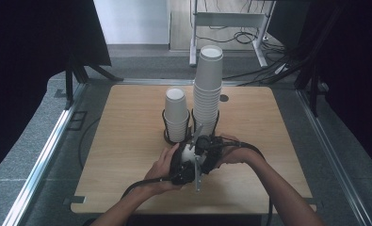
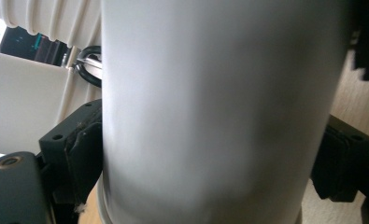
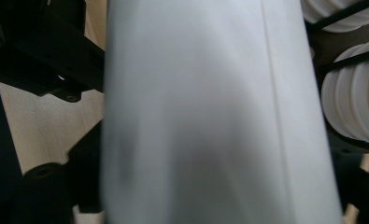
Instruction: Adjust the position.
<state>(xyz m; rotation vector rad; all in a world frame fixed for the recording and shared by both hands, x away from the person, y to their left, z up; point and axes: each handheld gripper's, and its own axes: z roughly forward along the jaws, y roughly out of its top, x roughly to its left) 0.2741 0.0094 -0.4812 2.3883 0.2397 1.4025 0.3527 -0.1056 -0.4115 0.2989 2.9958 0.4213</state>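
Both tongs meet on one white paper cup (image 2: 210, 112) low over the desk (image 1: 127, 155), just in front of the two racked cup stacks (image 1: 207, 89): left tongs (image 1: 186, 162) clamp it, likely steadying it for separating or handover. Right tongs (image 1: 207, 148) straddle it, jaws apart; pad contact can't be told, and the cup's rim and base are cut off.

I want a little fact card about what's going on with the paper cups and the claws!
held thing: one white paper cup, between both claws, low over the table
left claw: pads pressed on the cup's sides
right claw: at the same cup; grip cannot be told
tall cup stack: in the right wire holder, behind the hands
short cup stack: in the left wire holder, beside the tall one
table: light wood
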